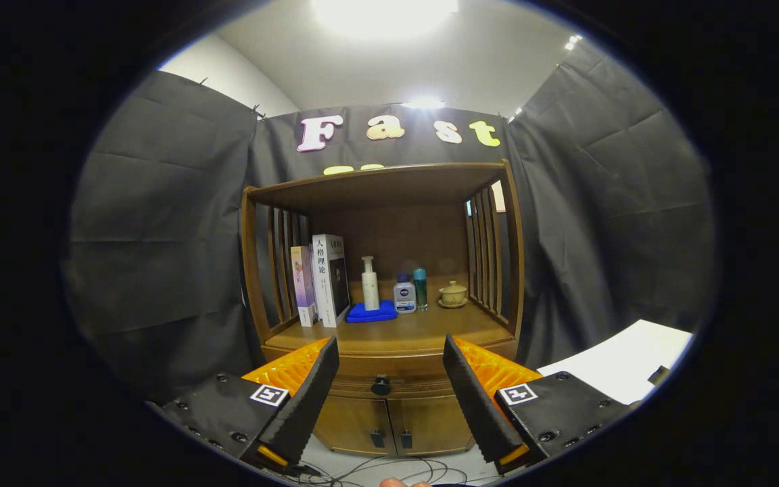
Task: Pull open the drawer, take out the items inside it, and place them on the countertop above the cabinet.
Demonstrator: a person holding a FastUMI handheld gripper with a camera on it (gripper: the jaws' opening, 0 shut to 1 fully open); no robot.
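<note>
Booth: black cloth walls on the left, far and right sides, white ceiling with a bright lamp overhead. Pale floor near the camera with thin dark cables (pixel 389 468) running across it. A white sheet (pixel 623 358) lies off to the right, a small dark object at its near edge, too small to identify.

Wooden cabinet (pixel 389 325) stands against the far wall, slatted side panels left and right, open shelf bay under a flat top. Countertop (pixel 423 330) inside the bay carries, left to right: two upright books (pixel 322 281) against the left slats, a folded blue cloth (pixel 371 312), a white pump bottle (pixel 370 284) at the cloth's far edge, a short white bottle with blue cap (pixel 404 294), a teal bottle (pixel 420 289) just behind it, a small lidded tea cup on a saucer (pixel 453 294) near the right slats.

Drawer (pixel 389 379) sits just under the countertop, front flush, closed. Its dark knob (pixel 381 385) is centred. Two lower doors (pixel 389 425) beneath, each with a small dark handle.

Gripper (pixel 391 399): fingers spread wide, nothing between the pads, no contact. The knob shows in the gap between the fingers, slightly nearer the left one, beyond the tips. Drawer front spans the gap. Gripper is apart from the cabinet.
</note>
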